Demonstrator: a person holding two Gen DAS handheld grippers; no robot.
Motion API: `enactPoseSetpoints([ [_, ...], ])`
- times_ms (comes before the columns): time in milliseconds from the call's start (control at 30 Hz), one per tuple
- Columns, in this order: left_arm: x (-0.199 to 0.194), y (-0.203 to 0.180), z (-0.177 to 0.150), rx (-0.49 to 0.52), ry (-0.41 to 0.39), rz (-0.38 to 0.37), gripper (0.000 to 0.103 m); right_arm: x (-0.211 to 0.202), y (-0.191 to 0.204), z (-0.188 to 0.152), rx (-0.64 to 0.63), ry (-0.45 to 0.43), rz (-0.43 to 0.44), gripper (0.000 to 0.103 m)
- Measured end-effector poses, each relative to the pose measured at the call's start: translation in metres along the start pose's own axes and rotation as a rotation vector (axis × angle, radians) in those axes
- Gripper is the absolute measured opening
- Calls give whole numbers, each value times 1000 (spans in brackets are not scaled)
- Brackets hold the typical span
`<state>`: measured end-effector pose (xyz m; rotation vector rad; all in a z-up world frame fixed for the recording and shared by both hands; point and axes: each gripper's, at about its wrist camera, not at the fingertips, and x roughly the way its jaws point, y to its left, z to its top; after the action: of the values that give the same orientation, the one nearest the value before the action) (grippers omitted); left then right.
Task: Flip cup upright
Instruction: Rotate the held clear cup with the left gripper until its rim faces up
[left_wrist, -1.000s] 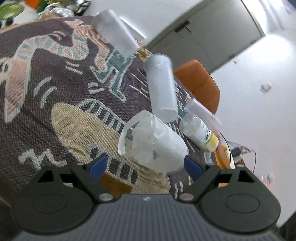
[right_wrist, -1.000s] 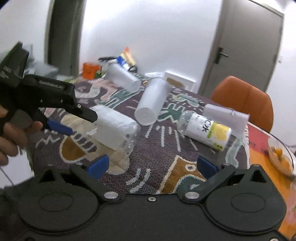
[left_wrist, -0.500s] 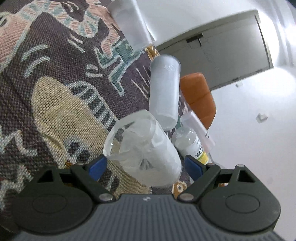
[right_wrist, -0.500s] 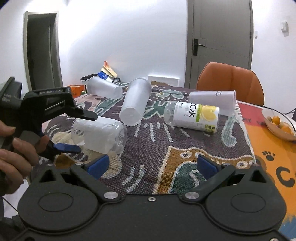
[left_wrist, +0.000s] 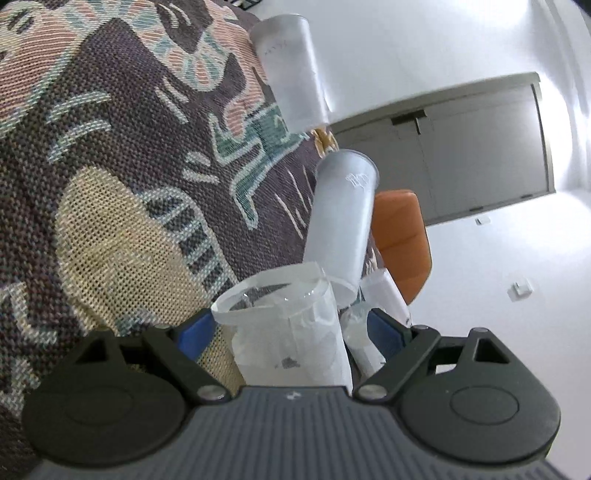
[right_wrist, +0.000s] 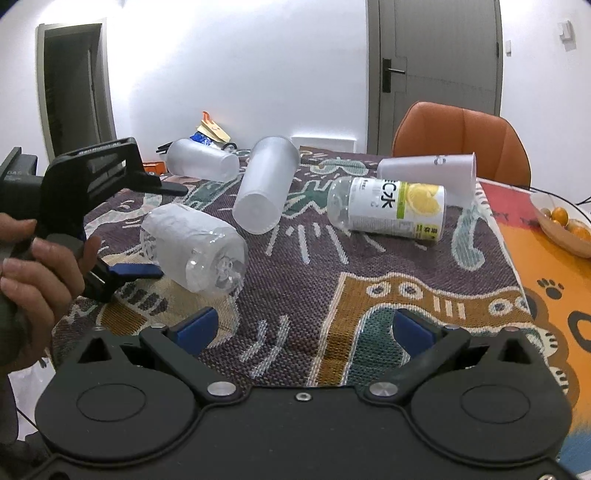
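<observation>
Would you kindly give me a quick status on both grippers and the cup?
Left gripper straddling clear cup, not visibly clamped. Right gripper open, empty. Cup on its side on cloth. Frosted cup lies close behind.

Clear glossy plastic cup (right_wrist: 194, 249), coarse woven cloth (right_wrist: 314, 280) — matt, frosted tumbler (right_wrist: 266, 188)

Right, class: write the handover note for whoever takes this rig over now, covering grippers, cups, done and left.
Left gripper: jaws around the clear cup, whether clamped is unclear; the cup is on its side over the cloth.
Right gripper: open, holding nothing.
Three other cups and a bottle lie on their sides beyond.
Done: cup reached.
Left: turn it upright, set it down.
</observation>
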<state>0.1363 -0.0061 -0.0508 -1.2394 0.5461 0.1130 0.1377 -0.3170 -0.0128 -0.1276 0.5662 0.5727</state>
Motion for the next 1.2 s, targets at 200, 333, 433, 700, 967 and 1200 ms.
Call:
enactPoseSetpoints([
  [200,3,-1,1,-19,-23,36,77,2,-3,-7,28,9,-1,103],
  [333,7,2,4,-11,-30,43,67,4,-7,-14,63,15,0,103],
  [433,4,3,4,15,-40,44,65,4,-5,-18,81,23,1,103],
  [700,-8,-10,5,148,-77,67,64,-5,-3,-20,98,-23,-3,102],
  [967,-32,-27,4,317,-140,55,64,-10,-4,-20,107,-49,3,102],
  [1200,-47,-58,-4,628,-175,86,64,-13,0,-19,104,-70,11,102],
])
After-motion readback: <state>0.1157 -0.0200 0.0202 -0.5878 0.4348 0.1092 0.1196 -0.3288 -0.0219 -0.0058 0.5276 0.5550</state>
